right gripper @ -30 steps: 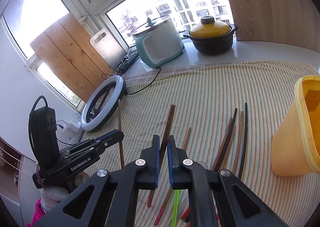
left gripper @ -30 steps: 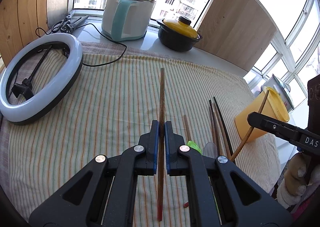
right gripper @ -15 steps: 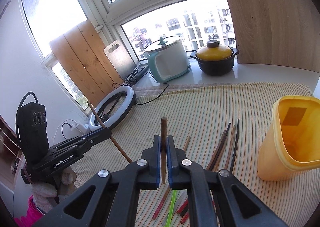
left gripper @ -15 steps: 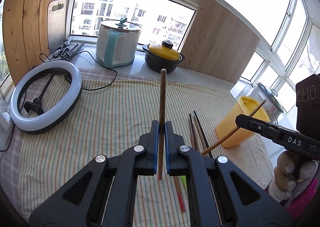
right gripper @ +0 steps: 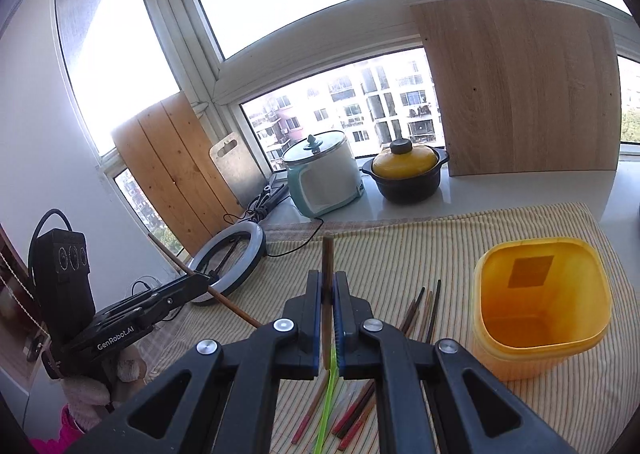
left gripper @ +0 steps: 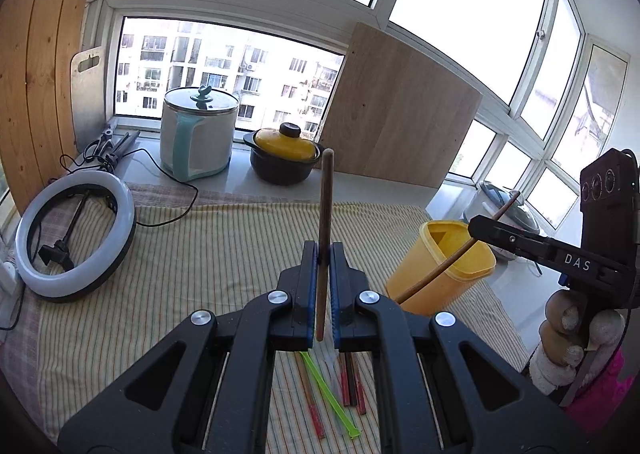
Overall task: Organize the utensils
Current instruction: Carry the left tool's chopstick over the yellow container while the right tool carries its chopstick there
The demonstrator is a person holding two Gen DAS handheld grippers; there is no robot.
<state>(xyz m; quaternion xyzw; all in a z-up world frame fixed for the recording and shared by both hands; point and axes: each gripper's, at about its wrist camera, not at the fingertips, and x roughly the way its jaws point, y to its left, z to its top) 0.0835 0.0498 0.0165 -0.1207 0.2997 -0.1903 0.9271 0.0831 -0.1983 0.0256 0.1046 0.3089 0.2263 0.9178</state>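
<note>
Room: sunlit window corner; striped cloth (right gripper: pixel 460 238) covered the tabletop, with a rice cooker (right gripper: pixel 324 173) and a yellow-lidded pot (right gripper: pixel 406 173) on the sill behind.
Bin: yellow bin (right gripper: pixel 540 306) stood on the cloth at my right, open side up.
Loose utensils: more chopsticks (right gripper: pixel 424 308) and a green stick (left gripper: pixel 328 398) lay on the cloth below the tongs.
Risk: I judged each stick, pinched at one thin spot, could pivot or slip and miss the bin's mouth; two sticks arriving together could clash.
Left tongs (left gripper: pixel 324 290): nearly closed, I gripped a brown chopstick (left gripper: pixel 325 213), lifted, near upright.
Right tongs (right gripper: pixel 329 318): nearly closed on a dark chopstick (right gripper: pixel 328 266), just beside the bin.
</note>
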